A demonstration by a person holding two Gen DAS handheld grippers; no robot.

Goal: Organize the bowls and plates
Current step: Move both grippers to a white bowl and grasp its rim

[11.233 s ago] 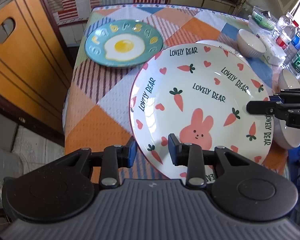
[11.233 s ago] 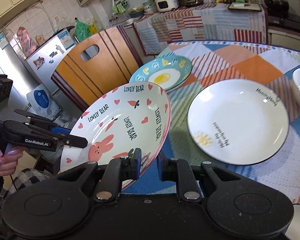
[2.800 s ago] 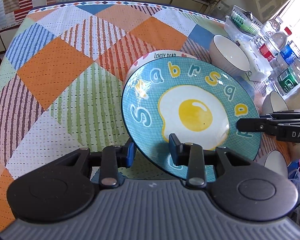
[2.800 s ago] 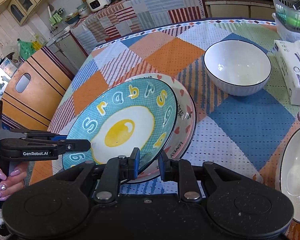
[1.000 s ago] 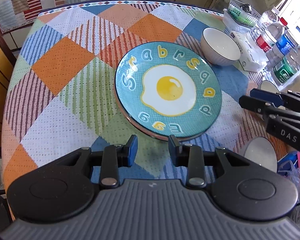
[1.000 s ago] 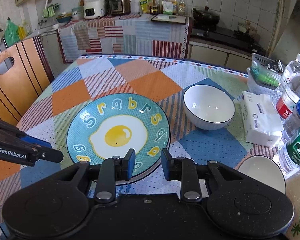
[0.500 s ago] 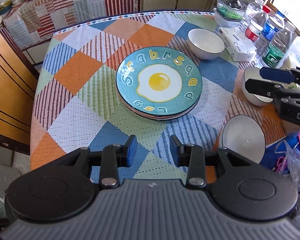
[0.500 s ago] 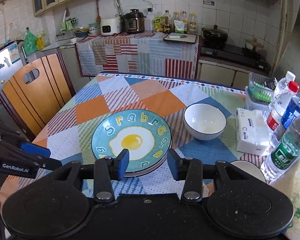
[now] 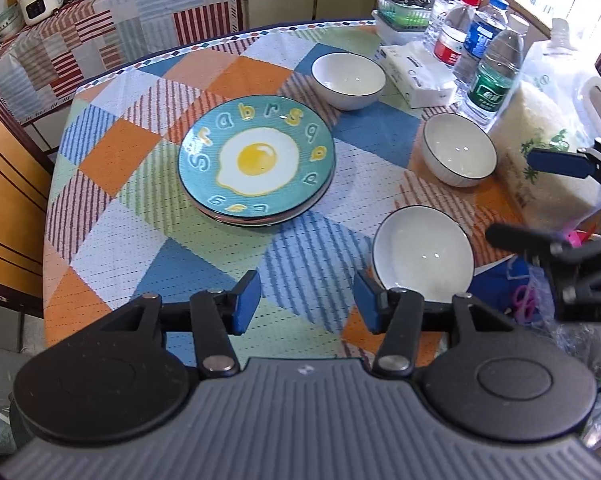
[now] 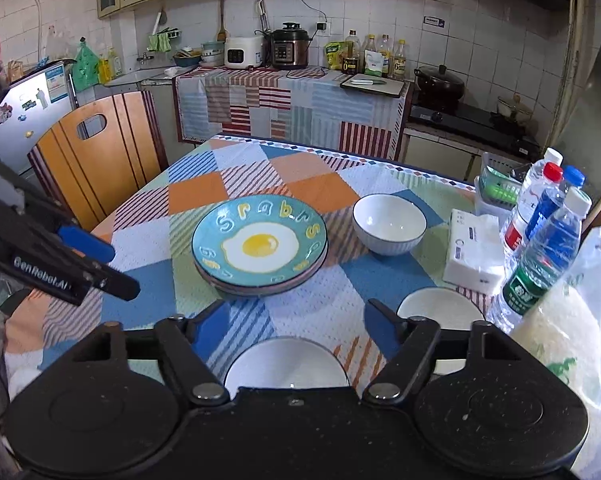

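A teal egg plate (image 9: 256, 160) (image 10: 259, 245) tops a stack of plates in the middle of the table. Three white bowls stand apart: a far bowl (image 9: 347, 80) (image 10: 389, 223), a right bowl (image 9: 458, 149) (image 10: 440, 305), and a near bowl (image 9: 422, 257) (image 10: 286, 364). My left gripper (image 9: 306, 302) is open and empty above the near table edge, left of the near bowl. My right gripper (image 10: 288, 334) is open and empty, above the near bowl. Each gripper shows in the other's view, the right one (image 9: 540, 200) and the left one (image 10: 96, 268).
Water bottles (image 9: 476, 40) (image 10: 548, 240), a tissue pack (image 9: 416, 76) (image 10: 474, 252), a green basket (image 9: 404, 16) and a bag of rice (image 9: 548, 168) crowd the table's right side. A wooden chair (image 10: 96, 160) stands at the left. The checked tablecloth (image 9: 140, 184) covers the table.
Both grippers let go of the egg plate on the stack, pulled back and up from the table, and opened wider. More of the table and bowls now show.
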